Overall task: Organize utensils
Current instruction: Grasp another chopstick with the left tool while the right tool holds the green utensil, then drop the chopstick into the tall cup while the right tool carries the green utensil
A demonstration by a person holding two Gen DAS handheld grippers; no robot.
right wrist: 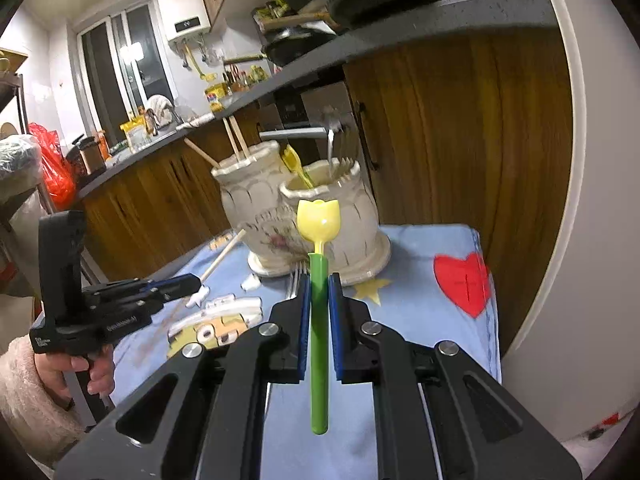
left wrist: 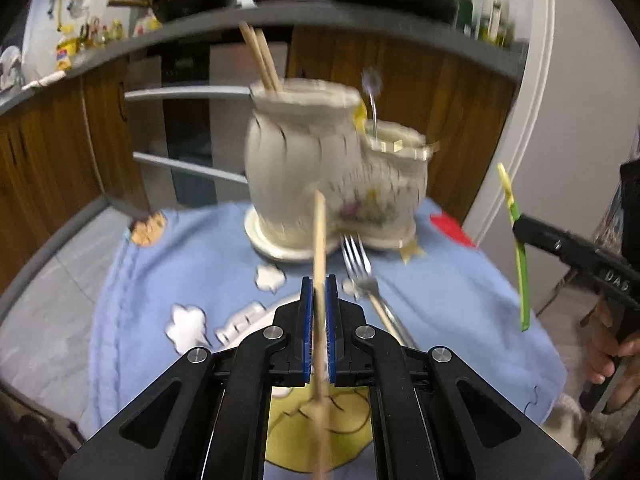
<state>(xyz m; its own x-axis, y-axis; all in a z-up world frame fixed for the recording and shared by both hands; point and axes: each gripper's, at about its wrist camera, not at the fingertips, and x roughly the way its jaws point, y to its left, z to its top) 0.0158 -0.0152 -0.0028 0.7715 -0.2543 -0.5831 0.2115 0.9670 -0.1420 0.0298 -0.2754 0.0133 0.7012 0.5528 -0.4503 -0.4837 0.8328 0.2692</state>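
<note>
My left gripper (left wrist: 319,284) is shut on a wooden chopstick (left wrist: 319,240), held above the blue cloth (left wrist: 200,256) in front of the cream two-part ceramic holder (left wrist: 312,168). The tall part holds chopsticks (left wrist: 260,56); the low part holds a metal utensil (left wrist: 374,108) and a yellow spoon. A metal fork (left wrist: 360,268) lies on the cloth by the holder's base. My right gripper (right wrist: 319,280) is shut on a tulip spoon (right wrist: 319,220) with a green handle and a yellow bowl, in front of the holder (right wrist: 304,208). The left gripper (right wrist: 192,282) shows at left.
The small table's cloth (right wrist: 420,280) has a red heart (right wrist: 466,280) and cartoon prints. Wooden cabinets (right wrist: 460,128) under a dark counter stand close behind. A white door frame (left wrist: 532,120) is at right. The right gripper (left wrist: 520,226) shows at the left wrist view's right edge.
</note>
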